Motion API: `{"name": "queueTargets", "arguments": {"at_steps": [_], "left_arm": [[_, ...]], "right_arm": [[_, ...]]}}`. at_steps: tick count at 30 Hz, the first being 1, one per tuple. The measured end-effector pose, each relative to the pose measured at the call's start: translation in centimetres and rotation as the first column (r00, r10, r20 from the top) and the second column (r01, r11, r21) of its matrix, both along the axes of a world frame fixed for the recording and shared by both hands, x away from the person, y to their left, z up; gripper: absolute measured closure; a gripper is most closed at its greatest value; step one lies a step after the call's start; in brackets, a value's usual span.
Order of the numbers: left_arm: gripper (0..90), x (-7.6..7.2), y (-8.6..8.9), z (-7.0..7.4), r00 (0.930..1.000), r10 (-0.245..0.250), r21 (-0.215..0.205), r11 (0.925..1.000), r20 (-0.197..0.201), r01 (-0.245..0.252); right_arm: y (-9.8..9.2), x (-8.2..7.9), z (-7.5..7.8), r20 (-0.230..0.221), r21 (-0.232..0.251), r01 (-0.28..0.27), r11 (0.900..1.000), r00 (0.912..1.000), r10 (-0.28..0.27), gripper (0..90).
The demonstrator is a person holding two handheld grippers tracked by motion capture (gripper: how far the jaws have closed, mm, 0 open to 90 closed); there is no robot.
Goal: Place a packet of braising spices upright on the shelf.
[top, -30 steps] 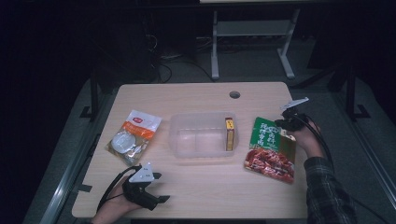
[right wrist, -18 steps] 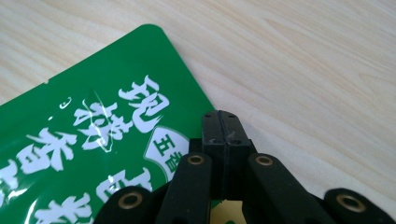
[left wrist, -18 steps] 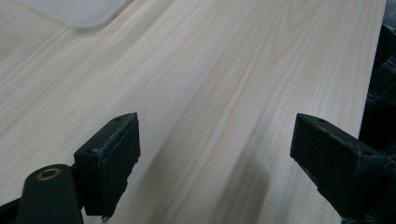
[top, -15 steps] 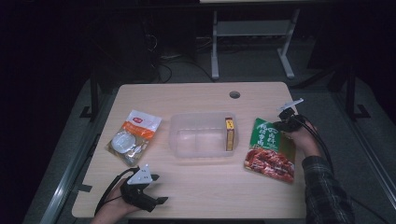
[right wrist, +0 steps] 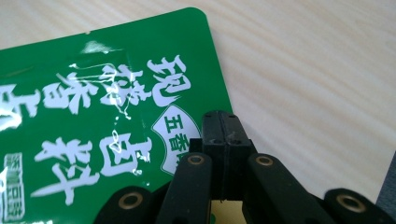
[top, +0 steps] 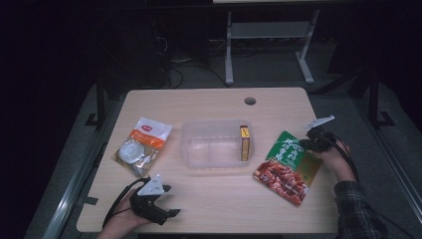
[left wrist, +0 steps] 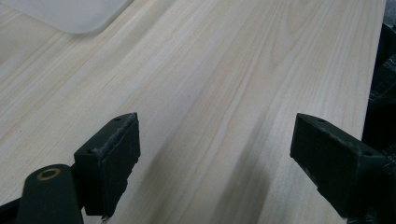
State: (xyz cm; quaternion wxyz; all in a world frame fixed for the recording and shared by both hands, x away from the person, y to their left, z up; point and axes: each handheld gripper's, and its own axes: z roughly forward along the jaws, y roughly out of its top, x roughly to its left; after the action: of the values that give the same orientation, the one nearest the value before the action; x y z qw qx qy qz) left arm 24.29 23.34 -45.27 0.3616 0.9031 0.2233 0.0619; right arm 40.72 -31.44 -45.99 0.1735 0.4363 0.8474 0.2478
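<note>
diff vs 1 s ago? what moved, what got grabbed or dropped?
The right gripper slid a little toward the person along the edge of the green packet, jaws shut the whole time; whether they pinch the packet's edge is unclear. Nothing was released. The left gripper stayed put and open; the packet, clear tub and white pouch lie unchanged.

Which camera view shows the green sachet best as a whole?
The high view: the green sachet lies whole on the table there. The right gripper view gives its upper corner and white lettering close up; the left gripper view looks along bare tabletop.

The green and red seasoning pouch [top: 287,167] lies flat, tilted, right of the clear tub [top: 215,144].
</note>
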Motion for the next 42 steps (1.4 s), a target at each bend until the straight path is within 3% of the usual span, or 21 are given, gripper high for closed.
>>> {"name": "queueTargets", "arguments": {"at_steps": [7, 17, 23, 34, 42], "left_arm": [[15.6, 0.4, -0.4, 0.1, 0.9999, -0.011, -0.006, 0.9999, 0.001, 0.011], [15.5, 1.1, -1.6, 0.3, 0.9977, -0.066, 0.011, 0.9977, 0.009, 0.066], [15.6, 1.6, -2.3, 0.4, 0.9965, -0.083, -0.006, 0.9965, 0.011, 0.083], [15.5, 2.2, -3.7, 0.3, 0.9911, -0.132, -0.017, 0.9911, 0.017, 0.132], [15.1, 2.3, -3.9, 0.5, 0.9922, -0.124, -0.041, 0.9913, 0.011, 0.125]], "right_arm": [[-0.3, -2.5, 0.1, -0.005, -0.001, -0.003, 1.000, 1.0000, 0.003, 90.0], [0.0, -6.6, 0.2, -0.026, 0.006, -0.004, 1.000, 0.9997, 0.005, 90.0], [0.7, -9.2, 0.3, -0.032, 0.004, -0.015, 1.000, 0.9994, 0.015, 90.0], [3.5, -11.6, 0.3, -0.035, 0.019, -0.094, 0.995, 0.9949, 0.094, 90.0], [6.6, -12.3, 0.4, -0.048, 0.038, -0.193, 0.980, 0.9797, 0.195, 90.0]]}}
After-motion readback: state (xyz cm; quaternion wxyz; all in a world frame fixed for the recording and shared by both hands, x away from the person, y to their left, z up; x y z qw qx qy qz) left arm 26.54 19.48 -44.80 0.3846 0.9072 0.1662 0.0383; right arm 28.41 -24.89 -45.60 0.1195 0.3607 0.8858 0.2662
